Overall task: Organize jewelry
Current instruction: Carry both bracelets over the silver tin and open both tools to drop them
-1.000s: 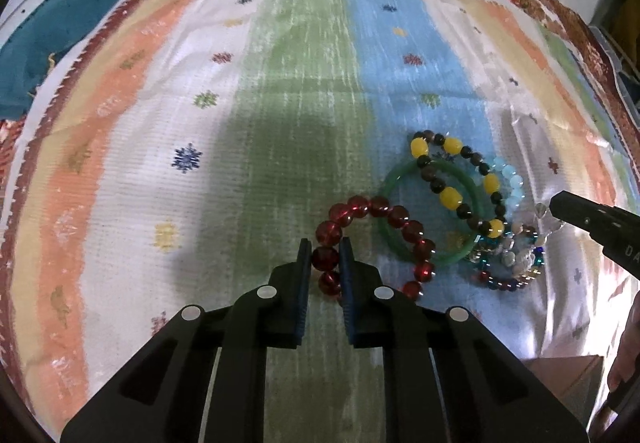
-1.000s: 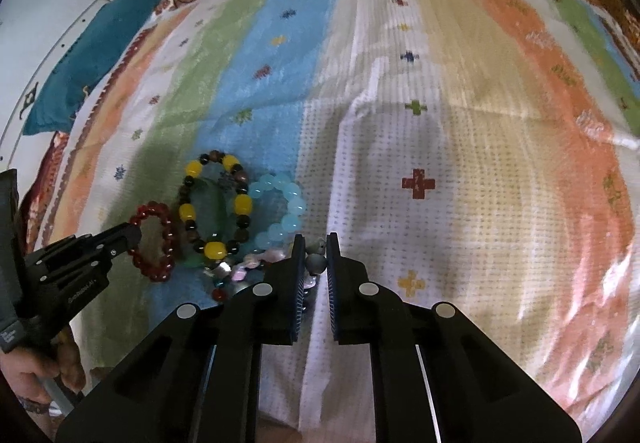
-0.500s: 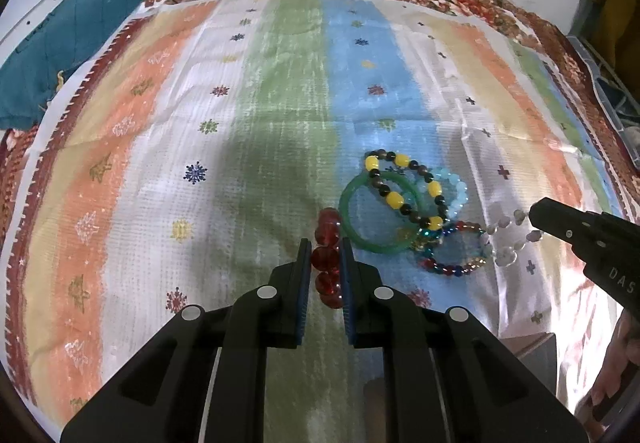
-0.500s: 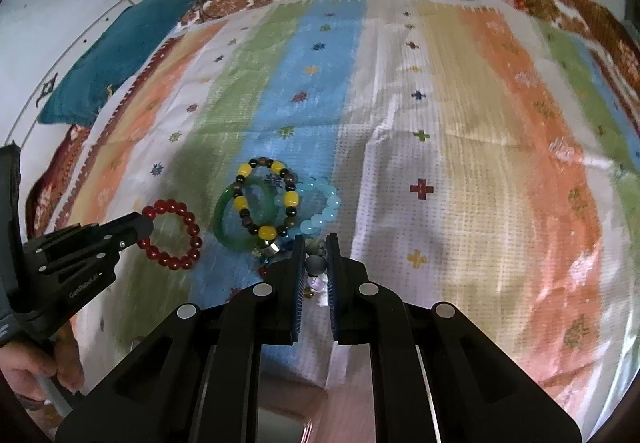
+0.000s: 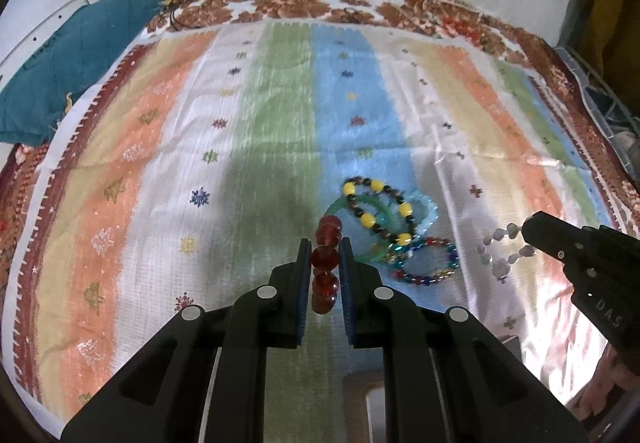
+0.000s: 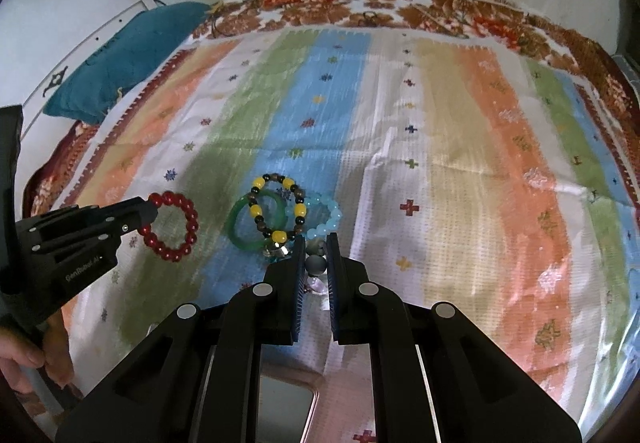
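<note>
left fingers [image 5: 304, 263] pinching glossy red bead bracelet [image 5: 326, 263], right fingers [image 6: 334, 263] pinching pale bead bracelet [image 6: 314, 263]

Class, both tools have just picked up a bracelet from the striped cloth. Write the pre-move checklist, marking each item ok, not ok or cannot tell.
1. Left tool clamps the red bead bracelet: ok.
2. Right tool clamps the pale bead bracelet: ok.
3. Both bracelets hang free of the pile: ok.
4. Green bangle, yellow-and-black bracelet, light blue bracelet and multicolour bracelet rest on the striped cloth: ok.
5. Where the bracelets should go: cannot tell.
</note>
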`<state>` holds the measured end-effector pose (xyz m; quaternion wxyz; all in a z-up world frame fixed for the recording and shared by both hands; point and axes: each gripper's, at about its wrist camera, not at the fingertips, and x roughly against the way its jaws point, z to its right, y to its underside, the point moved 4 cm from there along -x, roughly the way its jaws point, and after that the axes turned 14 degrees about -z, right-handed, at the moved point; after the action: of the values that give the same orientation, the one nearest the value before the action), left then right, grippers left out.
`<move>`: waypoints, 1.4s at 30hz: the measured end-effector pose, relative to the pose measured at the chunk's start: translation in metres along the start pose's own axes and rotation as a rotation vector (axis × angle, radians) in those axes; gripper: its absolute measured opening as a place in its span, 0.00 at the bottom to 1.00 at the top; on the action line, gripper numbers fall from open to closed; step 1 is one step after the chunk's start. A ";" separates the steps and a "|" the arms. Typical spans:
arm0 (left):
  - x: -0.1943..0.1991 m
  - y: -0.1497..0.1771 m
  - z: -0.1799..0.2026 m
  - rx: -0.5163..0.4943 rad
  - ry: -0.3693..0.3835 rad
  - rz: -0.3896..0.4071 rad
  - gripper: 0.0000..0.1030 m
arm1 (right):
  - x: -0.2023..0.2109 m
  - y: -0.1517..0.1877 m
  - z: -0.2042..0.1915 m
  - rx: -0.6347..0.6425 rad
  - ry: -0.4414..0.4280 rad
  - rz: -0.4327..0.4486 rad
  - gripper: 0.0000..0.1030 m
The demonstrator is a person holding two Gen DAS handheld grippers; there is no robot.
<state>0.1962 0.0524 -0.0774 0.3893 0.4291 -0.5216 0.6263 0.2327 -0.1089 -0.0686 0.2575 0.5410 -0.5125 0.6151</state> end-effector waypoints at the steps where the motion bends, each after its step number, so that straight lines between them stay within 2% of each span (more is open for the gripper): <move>1: 0.003 0.001 0.002 0.000 0.000 0.008 0.13 | 0.004 0.001 0.000 -0.003 -0.003 0.006 0.11; 6: 0.013 0.007 0.013 -0.022 -0.020 0.029 0.13 | 0.018 0.010 -0.008 0.011 -0.009 0.030 0.11; 13: 0.027 0.013 0.012 -0.016 0.007 0.056 0.13 | 0.037 0.019 -0.017 0.039 -0.008 0.073 0.11; 16: 0.034 0.016 0.013 -0.029 -0.016 0.074 0.13 | 0.041 0.025 -0.019 0.040 -0.036 0.073 0.11; 29: 0.066 0.047 0.016 -0.037 0.039 0.122 0.13 | 0.072 0.051 -0.027 0.056 -0.040 0.150 0.11; 36: 0.076 0.067 0.025 -0.045 0.063 0.135 0.13 | 0.076 0.062 -0.028 0.063 -0.047 0.149 0.11; 42: 0.076 0.083 0.038 -0.082 0.055 0.118 0.13 | 0.075 0.074 -0.032 0.070 -0.049 0.138 0.11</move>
<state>0.0981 0.0055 -0.0290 0.3833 0.3637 -0.5604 0.6378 0.1338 -0.1226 -0.0213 0.1831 0.5279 -0.5327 0.6356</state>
